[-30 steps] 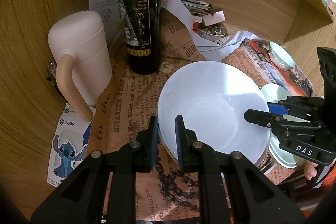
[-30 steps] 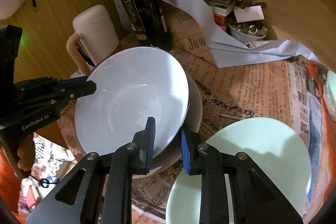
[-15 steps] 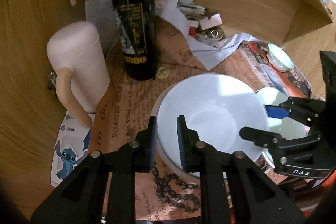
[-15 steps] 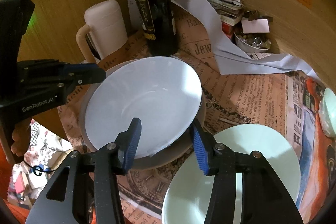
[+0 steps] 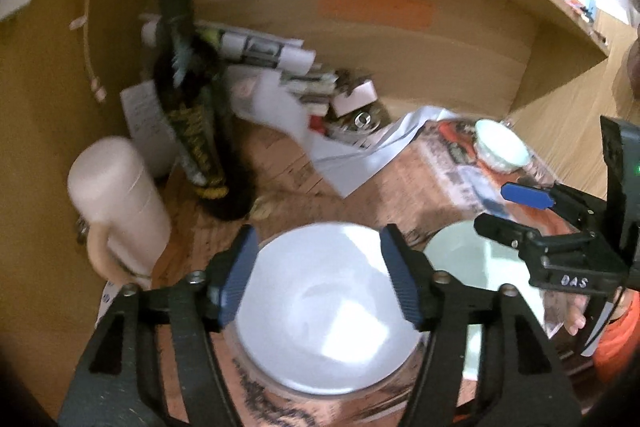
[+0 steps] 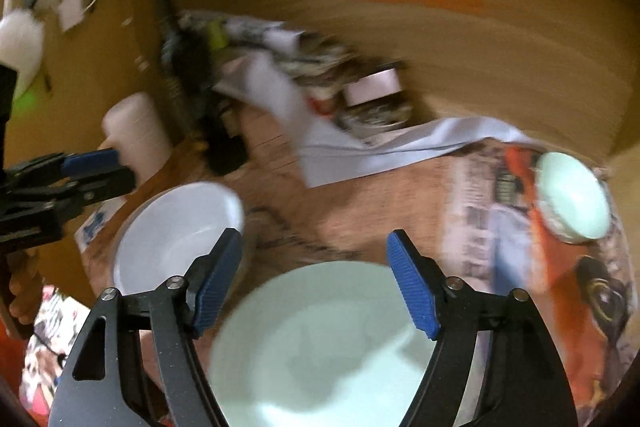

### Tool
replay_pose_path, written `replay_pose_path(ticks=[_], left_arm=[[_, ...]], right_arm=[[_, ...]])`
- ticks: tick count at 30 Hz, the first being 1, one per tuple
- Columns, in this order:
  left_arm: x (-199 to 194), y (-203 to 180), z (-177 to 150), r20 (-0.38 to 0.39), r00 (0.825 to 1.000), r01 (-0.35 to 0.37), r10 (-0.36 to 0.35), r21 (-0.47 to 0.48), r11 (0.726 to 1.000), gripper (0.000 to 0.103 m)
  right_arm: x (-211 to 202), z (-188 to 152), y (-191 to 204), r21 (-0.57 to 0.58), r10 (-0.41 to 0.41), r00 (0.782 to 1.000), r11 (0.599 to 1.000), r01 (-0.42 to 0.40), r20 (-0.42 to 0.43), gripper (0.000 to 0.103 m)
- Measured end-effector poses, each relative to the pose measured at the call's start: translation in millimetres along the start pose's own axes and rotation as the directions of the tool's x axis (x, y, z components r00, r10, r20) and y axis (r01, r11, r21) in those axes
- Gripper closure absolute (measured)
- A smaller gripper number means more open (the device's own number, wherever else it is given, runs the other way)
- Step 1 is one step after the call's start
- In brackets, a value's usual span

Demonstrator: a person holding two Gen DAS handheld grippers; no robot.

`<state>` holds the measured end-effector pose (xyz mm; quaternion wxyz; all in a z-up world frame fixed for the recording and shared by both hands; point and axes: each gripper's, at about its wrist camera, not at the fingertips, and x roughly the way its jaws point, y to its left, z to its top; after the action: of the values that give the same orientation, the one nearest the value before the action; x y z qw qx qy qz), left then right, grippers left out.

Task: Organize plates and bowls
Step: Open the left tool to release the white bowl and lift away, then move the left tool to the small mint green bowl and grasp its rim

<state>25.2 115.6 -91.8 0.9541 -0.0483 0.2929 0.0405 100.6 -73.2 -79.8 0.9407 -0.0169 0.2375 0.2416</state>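
Both grippers' jaws were opening, gripping nothing — left gripper [image 5: 318, 277] above the white bowl [image 5: 326, 323]; only the right view showed the pale-green plate [image 6: 320, 347] whole.

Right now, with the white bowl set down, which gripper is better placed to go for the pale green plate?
Probably the right gripper. Its jaws are opening with nothing between them, and the pale green plate lies directly under it. The left gripper hangs over the white bowl, with the plate off to its side.
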Motion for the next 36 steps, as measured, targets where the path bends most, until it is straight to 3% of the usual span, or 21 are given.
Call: replay_pose_path(ticks=[4,6,13,18,27,29,36], left_arm=[[9,-18,15,0.014,1.0,0.02,-0.02,0.005,1.0,0.019],[18,-29,24,0.011,1.0,0.026,-0.027,0.01,1.0,0.017],[58,-62,52,-0.03,0.999,0.035,-0.034,0.025,0.999,0.017],[94,-82,73,-0.096,0.993,0.062,-0.061,0.005,0.998,0.017],[149,-118,99,-0.166,0.985,0.052,-0.036,0.09,0.995,0.017],[159,-127,102,-0.175,0.984,0.049,-0.028,0.121,0.991,0.017],[191,-148,107,-0.214,0.976,0.077,-0.037,0.18,0.981,0.017]], right_arm=[[-12,3,-45,0.049,-0.091,0.995,0.995,0.09,0.026,0.026],[-16,3,-65,0.072,-0.132,0.991,0.989,0.129,0.038,0.023],[-22,4,-161,0.234,-0.272,0.961,0.938,0.254,0.05,0.022],[-11,0,-226,0.379,-0.309,0.951,0.882,0.282,0.013,0.022],[22,-8,-279,0.452,-0.342,0.936,0.825,0.339,-0.079,0.022],[29,-10,-285,0.465,-0.329,0.939,0.819,0.337,-0.102,0.027],[51,-11,-297,0.463,-0.295,0.939,0.817,0.344,-0.176,0.062]])
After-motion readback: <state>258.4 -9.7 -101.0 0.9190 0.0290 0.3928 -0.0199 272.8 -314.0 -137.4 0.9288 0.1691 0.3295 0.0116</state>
